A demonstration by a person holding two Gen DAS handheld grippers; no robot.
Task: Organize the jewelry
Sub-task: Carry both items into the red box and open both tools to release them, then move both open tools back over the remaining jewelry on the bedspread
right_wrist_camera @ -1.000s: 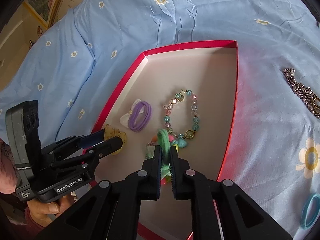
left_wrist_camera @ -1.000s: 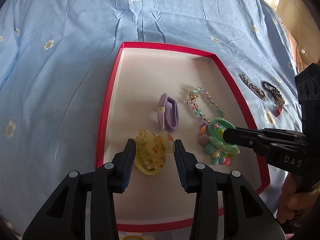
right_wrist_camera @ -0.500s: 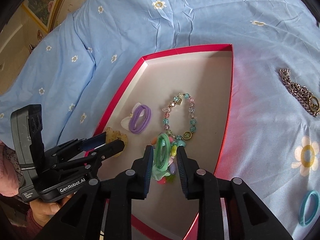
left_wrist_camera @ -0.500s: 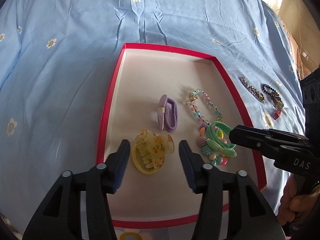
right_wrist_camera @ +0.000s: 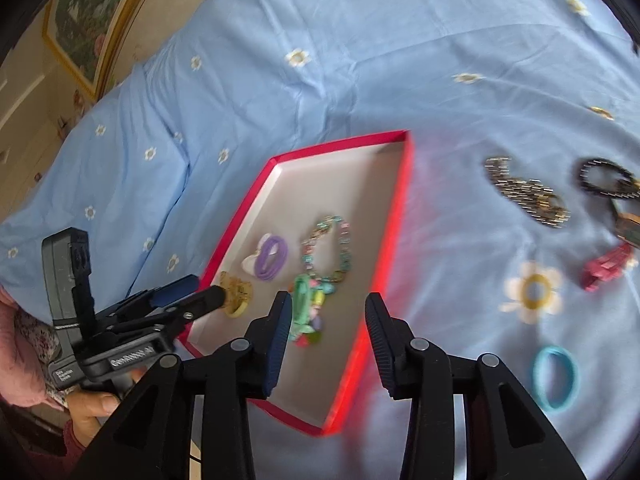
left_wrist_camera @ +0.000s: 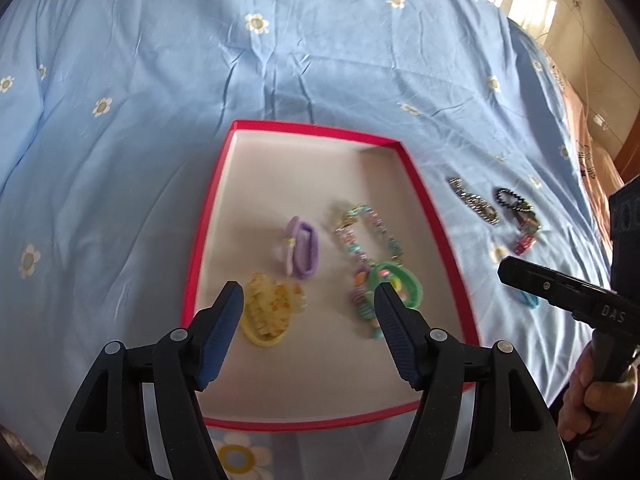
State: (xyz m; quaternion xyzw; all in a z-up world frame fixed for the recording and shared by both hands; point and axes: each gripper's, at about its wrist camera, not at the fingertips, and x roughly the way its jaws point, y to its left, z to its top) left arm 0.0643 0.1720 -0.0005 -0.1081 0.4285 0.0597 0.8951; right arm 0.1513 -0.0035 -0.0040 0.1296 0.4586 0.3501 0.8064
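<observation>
Nearest the lens in the left wrist view: left gripper point(left_wrist_camera: 308, 302), fingers spread wide and holding nothing, poised over the near half of the red-rimmed tray point(left_wrist_camera: 196, 264). Just beyond the left fingertip, a yellow claw clip point(left_wrist_camera: 269, 312) flat on the tray's pale floor. Beside the right fingertip, a green hair tie with coloured charms point(left_wrist_camera: 394, 286), also on the floor, partly hidden by that finger. Slightly farther in, a purple hair tie point(left_wrist_camera: 302, 252) at mid-tray and a pastel bead bracelet point(left_wrist_camera: 370, 234) to its right, touching the green tie's cluster. Far half of the tray bare.

From the right wrist view: right gripper point(right_wrist_camera: 327, 303), likewise parted wide and empty, straddling the tray's right wall point(right_wrist_camera: 394, 220). On the blue floral sheet point(right_wrist_camera: 360, 60) to the right of the tray, well apart from it, a light blue hair tie point(right_wrist_camera: 555, 377) nearest. Farther out, a pink charm point(right_wrist_camera: 604, 270) on a dark beaded bracelet point(right_wrist_camera: 606, 178). Between that bracelet and the tray, a metal chain bracelet point(right_wrist_camera: 524, 192). All four outside the tray, blurred in both views. Framed painting point(right_wrist_camera: 86, 20) at the far upper left
</observation>
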